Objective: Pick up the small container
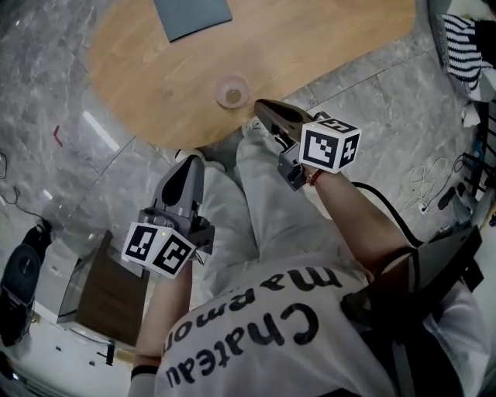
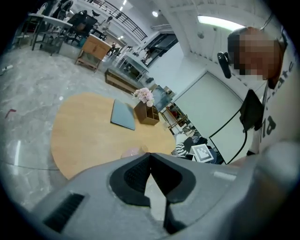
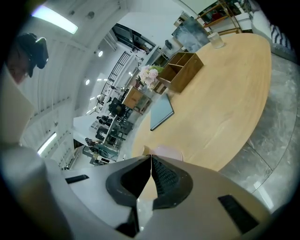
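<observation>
The small container, a clear round cup with a pinkish tint, stands near the front edge of the round wooden table. My right gripper is shut and empty, its tips just right of the container and near the table's edge. The container peeks over its jaws in the right gripper view. My left gripper hangs lower, off the table over the person's lap, also shut with nothing held. From there the container shows just beyond its tips.
A blue-grey pad lies at the table's far side. A wooden organizer with pink flowers and a glass stand further back. Marble floor surrounds the table; cables lie at the right.
</observation>
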`<state>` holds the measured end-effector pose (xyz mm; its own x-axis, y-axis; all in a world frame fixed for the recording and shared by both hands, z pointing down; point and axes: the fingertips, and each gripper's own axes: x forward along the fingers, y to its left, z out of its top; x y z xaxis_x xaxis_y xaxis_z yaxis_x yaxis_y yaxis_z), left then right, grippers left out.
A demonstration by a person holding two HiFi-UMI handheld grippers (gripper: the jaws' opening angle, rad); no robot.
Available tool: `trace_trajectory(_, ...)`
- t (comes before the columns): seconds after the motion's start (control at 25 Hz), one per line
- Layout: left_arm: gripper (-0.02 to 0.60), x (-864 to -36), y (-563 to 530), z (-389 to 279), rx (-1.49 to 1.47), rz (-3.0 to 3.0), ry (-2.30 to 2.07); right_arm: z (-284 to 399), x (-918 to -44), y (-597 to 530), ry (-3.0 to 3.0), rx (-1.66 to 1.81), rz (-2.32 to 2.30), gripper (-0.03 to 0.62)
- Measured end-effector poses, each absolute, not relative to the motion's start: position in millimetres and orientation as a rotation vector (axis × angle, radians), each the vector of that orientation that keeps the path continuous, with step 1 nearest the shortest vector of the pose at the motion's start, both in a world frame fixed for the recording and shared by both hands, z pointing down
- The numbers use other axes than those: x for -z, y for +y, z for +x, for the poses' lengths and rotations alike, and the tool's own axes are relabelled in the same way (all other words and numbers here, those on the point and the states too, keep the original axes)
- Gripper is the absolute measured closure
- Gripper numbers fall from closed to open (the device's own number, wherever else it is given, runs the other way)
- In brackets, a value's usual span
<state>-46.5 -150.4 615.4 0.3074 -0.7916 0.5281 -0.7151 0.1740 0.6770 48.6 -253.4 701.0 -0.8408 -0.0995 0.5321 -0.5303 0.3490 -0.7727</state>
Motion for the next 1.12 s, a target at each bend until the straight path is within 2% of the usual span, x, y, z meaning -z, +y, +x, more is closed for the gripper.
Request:
trace_trajectory(0.4, 0.568, -646.1, -150.6, -67.1, -0.100, 1.711, -1.389, 30.4, -704.6, -244.8, -2.341, -1.482, 0.598, 0.580)
trace_trajectory(0.76, 0.568, -677.3, -151.4, -76.1, -0.148, 1.707, -1.388, 19.1, -677.5, -263.9, -2.614, -0.892, 0.677, 0.580)
trace_trajectory(1.12, 0.568, -692.2, -141.7, -92.3, -0.101, 1.673, -1.413, 6.4, -681.6, -267.5, -2.681, -0.824, 0.701, 0.579)
